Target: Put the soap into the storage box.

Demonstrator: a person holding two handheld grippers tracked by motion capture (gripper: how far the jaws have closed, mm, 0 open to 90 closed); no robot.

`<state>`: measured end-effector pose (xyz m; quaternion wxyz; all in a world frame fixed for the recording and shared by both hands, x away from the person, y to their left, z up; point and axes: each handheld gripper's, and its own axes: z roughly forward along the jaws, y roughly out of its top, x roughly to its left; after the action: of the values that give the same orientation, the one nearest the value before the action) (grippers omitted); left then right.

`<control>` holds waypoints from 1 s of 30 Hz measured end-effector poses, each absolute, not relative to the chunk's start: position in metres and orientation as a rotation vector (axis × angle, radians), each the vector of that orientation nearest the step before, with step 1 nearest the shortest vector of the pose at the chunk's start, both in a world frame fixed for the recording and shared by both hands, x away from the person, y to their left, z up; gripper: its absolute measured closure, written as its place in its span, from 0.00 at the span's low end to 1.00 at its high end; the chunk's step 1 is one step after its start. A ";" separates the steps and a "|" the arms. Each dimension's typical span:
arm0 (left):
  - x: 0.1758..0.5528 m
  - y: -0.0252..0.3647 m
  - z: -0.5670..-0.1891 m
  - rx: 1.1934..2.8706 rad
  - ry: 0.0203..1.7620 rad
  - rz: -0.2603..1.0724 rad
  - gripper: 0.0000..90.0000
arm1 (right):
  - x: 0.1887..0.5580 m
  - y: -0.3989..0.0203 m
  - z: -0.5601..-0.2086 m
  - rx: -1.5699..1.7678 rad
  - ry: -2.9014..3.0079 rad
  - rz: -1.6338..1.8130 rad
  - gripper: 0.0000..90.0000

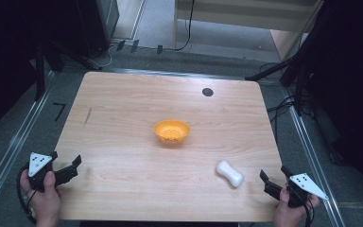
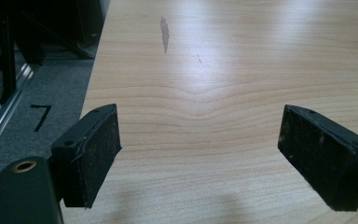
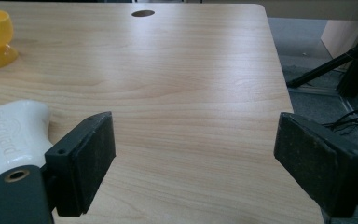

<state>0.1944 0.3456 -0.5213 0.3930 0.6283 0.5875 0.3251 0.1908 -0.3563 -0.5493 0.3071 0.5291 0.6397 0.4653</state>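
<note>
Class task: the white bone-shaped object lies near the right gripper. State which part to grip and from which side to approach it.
Grip the white object at its narrow waist, probably from above with the right gripper, jaws across the waist. It lies flat on the table, and both bulging ends would likely stop it slipping out.

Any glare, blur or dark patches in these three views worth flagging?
High view: surroundings dark, table evenly lit, orange bowl and white bottle slightly soft. Left gripper view: broad glare across the wood, near pads blurred. Right gripper view: milder sheen, bottle edge overexposed.
</note>
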 end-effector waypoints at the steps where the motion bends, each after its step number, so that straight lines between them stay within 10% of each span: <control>1: 0.194 0.346 -0.521 1.595 1.491 0.825 0.15 | 0.191 -0.356 -0.549 1.400 1.692 1.231 0.15; 30: 0.194 0.346 -0.521 1.587 1.485 0.828 0.15 | 0.218 -0.325 -0.509 1.240 2.244 0.900 0.20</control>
<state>0.1939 0.3458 -0.5214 0.3966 0.6265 0.5860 0.3268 0.2182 -0.3246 -0.5088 0.2103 0.4462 0.8073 0.3239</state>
